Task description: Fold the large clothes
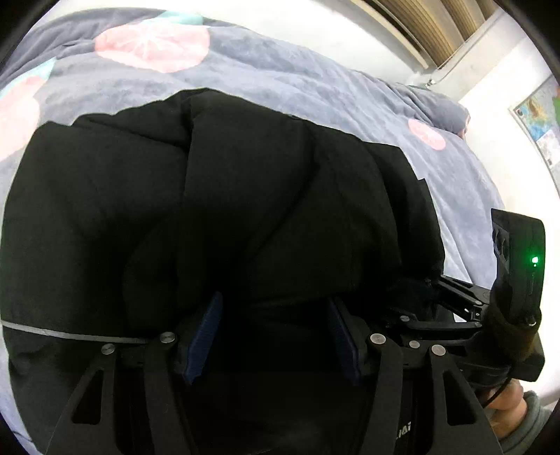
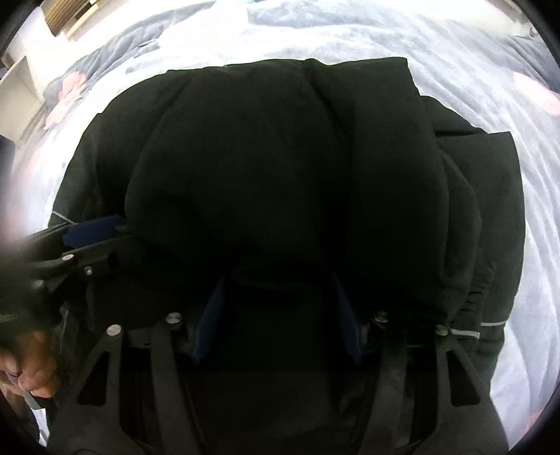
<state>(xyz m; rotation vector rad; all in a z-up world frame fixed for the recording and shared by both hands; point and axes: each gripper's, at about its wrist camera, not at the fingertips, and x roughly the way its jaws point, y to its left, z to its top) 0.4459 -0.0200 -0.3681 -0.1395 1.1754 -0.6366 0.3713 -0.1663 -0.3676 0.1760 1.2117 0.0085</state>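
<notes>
A large black padded jacket (image 1: 224, 196) lies folded in a thick bundle on the bed. It fills the right wrist view too (image 2: 280, 168). My left gripper (image 1: 274, 315) is open, its blue pads (image 1: 206, 332) set wide with the jacket's near edge between them. My right gripper (image 2: 278, 297) is open the same way, its pads (image 2: 210, 315) either side of the black fabric. The right gripper also shows at the right of the left wrist view (image 1: 455, 301), and the left gripper at the left of the right wrist view (image 2: 94, 227). A thin grey reflective stripe (image 1: 70, 334) runs along the jacket.
The bed has a grey-blue quilt (image 1: 280, 77) with pink round prints (image 1: 154, 43). A pale wall and a window blind (image 1: 437, 24) stand beyond it. A map poster (image 1: 539, 115) hangs at the right. The holder's hands (image 2: 35, 374) are at the frame edges.
</notes>
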